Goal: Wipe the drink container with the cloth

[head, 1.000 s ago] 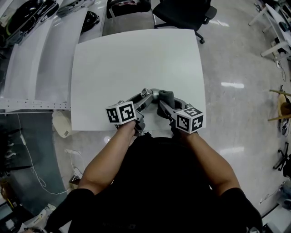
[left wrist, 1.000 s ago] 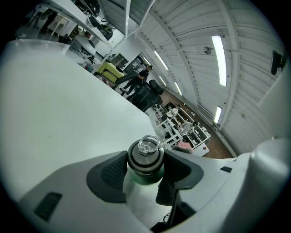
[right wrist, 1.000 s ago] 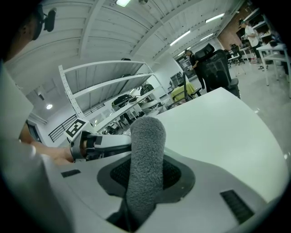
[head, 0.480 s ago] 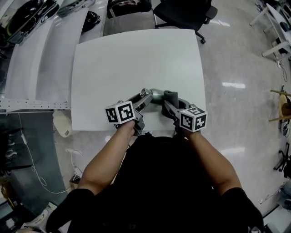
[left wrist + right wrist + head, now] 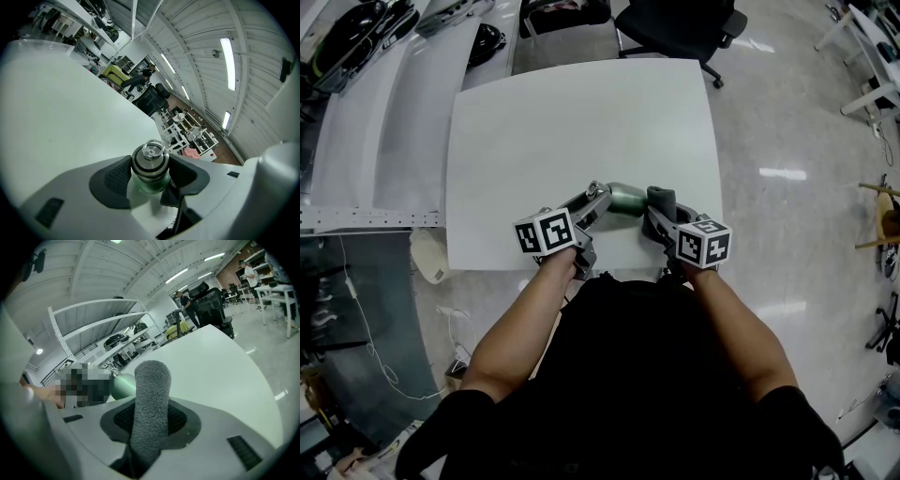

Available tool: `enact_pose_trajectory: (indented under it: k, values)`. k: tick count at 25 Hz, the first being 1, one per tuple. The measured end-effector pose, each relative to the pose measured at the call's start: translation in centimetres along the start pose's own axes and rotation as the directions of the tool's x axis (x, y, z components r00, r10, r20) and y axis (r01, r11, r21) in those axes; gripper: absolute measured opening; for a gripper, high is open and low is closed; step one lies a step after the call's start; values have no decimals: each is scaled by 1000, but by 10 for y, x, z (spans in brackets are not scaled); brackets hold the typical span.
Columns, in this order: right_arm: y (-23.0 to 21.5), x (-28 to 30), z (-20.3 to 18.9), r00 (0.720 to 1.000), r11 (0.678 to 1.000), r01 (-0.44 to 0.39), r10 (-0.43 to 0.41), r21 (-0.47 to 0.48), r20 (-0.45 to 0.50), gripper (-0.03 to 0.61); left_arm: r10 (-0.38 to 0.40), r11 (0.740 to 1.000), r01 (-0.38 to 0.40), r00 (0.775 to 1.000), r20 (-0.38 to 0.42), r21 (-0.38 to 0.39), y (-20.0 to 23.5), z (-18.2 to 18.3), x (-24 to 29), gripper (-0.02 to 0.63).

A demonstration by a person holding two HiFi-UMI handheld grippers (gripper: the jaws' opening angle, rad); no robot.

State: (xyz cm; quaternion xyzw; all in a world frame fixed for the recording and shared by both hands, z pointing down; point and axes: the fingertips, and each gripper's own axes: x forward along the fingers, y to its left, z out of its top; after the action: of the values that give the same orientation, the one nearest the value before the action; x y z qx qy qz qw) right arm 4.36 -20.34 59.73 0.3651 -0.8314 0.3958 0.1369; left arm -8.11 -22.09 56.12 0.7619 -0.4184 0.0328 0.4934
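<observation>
Room: workshop hall with white ribbed ceiling, strip lights, metal shelving; black office chair (image 5: 680, 23) on glossy floor (image 5: 787, 141) beyond the counter's far edge.
Counter (image 5: 581, 122): white, square, bare across most of its top; both grippers over its near edge.
Drink container (image 5: 149, 165): green metal bottle with steel collar and clear looped cap; lies roughly level in the head view, between the two grippers, above the near part of the counter.
Left gripper (image 5: 602, 202): reaches in from lower left, marker cube (image 5: 546, 232) at its rear.
Left fingers (image 5: 110, 180): closed on the bottle, dark pads pressed against both sides of the steel collar just under the cap.
Cloth (image 5: 151, 394): grey, fuzzy, rolled into a thick wad that stands up out of the right gripper.
Right gripper (image 5: 658, 221): comes in from lower right, its own marker cube (image 5: 704, 242) behind.
Right fingers (image 5: 185, 420): pinched on the lower part of the cloth, pads on either side of it.
Cloth and bottle: cloth's free end at the right-hand end of the green body, touching or just beside it; actual contact not clear from any view.
Person: bare forearms and dark top at the bottom of the head view.
</observation>
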Motion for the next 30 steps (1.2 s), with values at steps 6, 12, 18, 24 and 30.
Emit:
enact_pose_trajectory:
  k: [6, 12, 18, 24, 30]
  values:
    - [-19, -7, -4, 998, 999, 48, -48, 10, -30, 110, 3, 1000, -3, 1000, -2, 16, -3, -1, 0, 256]
    - [-22, -16, 3, 999, 999, 33, -32, 21, -21, 110, -1, 997, 3, 999, -38, 73, -2, -16, 1, 256]
    - [-21, -31, 13, 999, 997, -43, 44, 64, -17, 110, -7, 971, 25, 997, -78, 238, -16, -22, 2, 256]
    - [5, -41, 31, 982, 981, -185, 187, 57, -26, 110, 2, 854, 70, 990, -138, 515, -41, -34, 3, 256]
    - [48, -38, 42, 942, 944, -329, 328, 4, -71, 110, 22, 758, 98, 984, -175, 645, -52, -45, 1, 256]
